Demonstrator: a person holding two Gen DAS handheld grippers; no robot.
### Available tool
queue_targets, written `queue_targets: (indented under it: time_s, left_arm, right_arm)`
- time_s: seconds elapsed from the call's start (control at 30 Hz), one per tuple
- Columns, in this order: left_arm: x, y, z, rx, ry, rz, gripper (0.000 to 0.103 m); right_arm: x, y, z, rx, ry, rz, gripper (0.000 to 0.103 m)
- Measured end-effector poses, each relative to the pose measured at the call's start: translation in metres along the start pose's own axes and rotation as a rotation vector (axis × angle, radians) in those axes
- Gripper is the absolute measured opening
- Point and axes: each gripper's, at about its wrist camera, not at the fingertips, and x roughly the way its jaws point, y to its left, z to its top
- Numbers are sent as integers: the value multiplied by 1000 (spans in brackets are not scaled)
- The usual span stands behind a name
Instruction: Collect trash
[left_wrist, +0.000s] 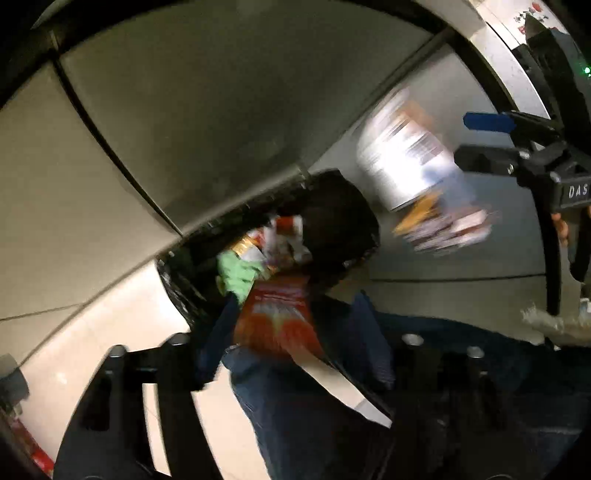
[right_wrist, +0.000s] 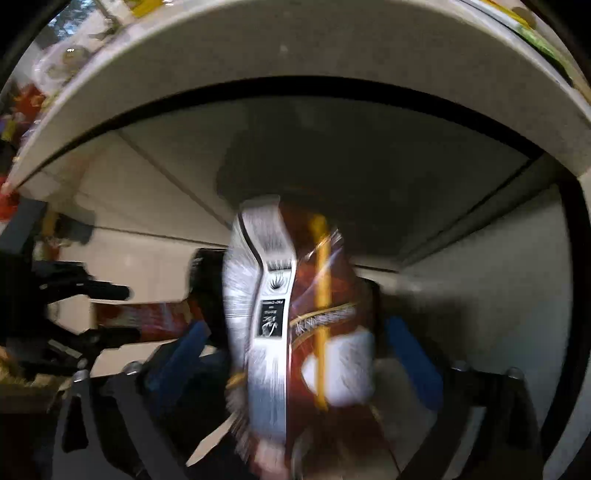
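Holding trash in both grippers beside the black bin bag (left_wrist: 343, 221).

Your left gripper (left_wrist: 291, 332) is closed on an orange snack packet (left_wrist: 277, 317) at the bag's near edge, above wrappers (left_wrist: 280, 240) already inside. Your right gripper (right_wrist: 299, 354) seems to pinch a silver-and-brown wrapper (right_wrist: 295, 314), though blur hides the contact; in the left view it hangs just beside the bag over the pale floor (left_wrist: 92, 325).

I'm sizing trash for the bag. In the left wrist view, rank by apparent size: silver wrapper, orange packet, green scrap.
1. silver wrapper, blurred.
2. orange packet; it is nearer the camera, so this order is unsure.
3. green scrap.
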Motion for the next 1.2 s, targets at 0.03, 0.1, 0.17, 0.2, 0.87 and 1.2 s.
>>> queue_targets:
  time_s: [0.03,0.1,0.17,0.2,0.87,1.2]
  left_arm:
    - [-7,0,0,5,-19,17,69]
    - [-26,-2,6,-8,-62,60,74]
    - [-54,-3,11,-31,-120,93,75]
    - [-75,-7,14,-42,-160,121,79]
    - [-265,9,162,-301,-672,509,91]
    - [-271,18,190,-383,-728,609,91]
  right_arm:
    - [-3,0,1,-6,-7,-10,98]
    - [-10,-1,3,-13,-19,-15,98]
    - [-29,-1,6,-11,-52,-8,98]
    - [-38,0,8,-11,-70,-7,98]
    - [-220,6,173,-4,-672,-39,98]
    - [-209,-18,222,151,-704,-35,98]
